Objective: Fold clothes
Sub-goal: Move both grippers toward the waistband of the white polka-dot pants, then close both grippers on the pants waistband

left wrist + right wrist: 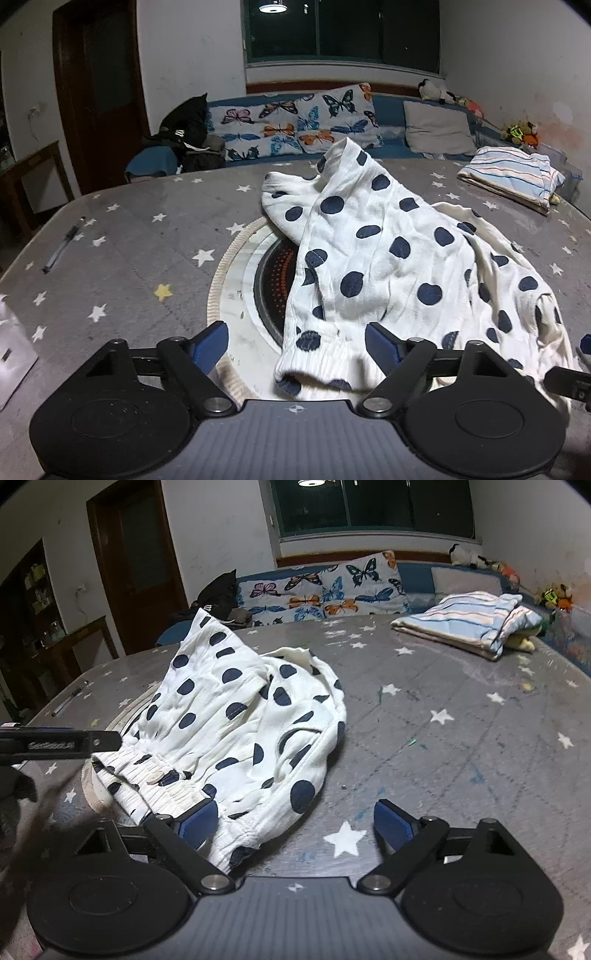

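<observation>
A white garment with dark blue polka dots [388,258] lies crumpled on the grey star-patterned table [129,240]; it also shows in the right wrist view [236,720]. My left gripper [297,345] is open, its blue pads either side of the garment's elastic hem [317,365]. My right gripper [295,823] is open, its left pad [197,821] touching the garment's near edge, its right pad over bare table. The left gripper's arm [59,744] shows at the left of the right wrist view.
A folded striped cloth [469,624] lies at the table's far right. A round inset burner [273,280] with a rope rim sits under the garment. A pen [62,247] lies far left. A white box [11,350] is at the left edge. A sofa with butterfly cushions [295,122] is behind.
</observation>
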A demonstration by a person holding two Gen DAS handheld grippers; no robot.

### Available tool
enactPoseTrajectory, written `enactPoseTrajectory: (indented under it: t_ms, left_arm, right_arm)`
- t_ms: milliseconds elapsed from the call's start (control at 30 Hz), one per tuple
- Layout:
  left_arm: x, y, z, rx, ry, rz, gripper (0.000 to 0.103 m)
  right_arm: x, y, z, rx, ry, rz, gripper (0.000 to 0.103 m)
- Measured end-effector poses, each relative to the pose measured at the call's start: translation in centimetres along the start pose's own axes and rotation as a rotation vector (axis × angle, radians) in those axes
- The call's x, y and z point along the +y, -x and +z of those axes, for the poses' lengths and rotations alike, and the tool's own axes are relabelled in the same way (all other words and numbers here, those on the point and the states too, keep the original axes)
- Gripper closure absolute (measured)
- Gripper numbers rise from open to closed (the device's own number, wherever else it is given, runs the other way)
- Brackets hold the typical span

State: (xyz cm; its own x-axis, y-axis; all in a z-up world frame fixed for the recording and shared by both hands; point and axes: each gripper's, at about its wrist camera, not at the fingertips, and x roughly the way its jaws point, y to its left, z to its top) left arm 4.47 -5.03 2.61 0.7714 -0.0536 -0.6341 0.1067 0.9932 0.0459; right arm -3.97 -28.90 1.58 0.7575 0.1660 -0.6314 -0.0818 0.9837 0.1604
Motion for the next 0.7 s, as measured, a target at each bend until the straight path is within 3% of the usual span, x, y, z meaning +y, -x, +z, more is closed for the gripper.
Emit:
enactPoseTrajectory:
  t_ms: [267, 467, 567, 700]
  left_arm:
    - [0.6, -2.3, 0.0, 0.064, -0.006, -0.062, 0.054]
    - [0.4, -1.9, -0.5, 0.058, -0.017, -0.109, 0.082]
    - [0.3, -1.3, -0.6, 0.047, -0.020, -0.125, 0.093]
    - [0.8, 0.6, -0.8, 0.027, 0.000, -0.138, 0.094]
  right_arm:
    - [-0.5, -0.1, 0.0, 0.005, -0.028, 0.038, 0.024]
    - [-0.3, -0.1, 0.2, 0.005, -0.041, 0.074, 0.040]
    - [-0.2, -0.2, 0.2, 0.011, -0.046, 0.100, 0.056]
    - [-0.2, -0.3, 0.3, 0.017, -0.044, 0.131, 0.076]
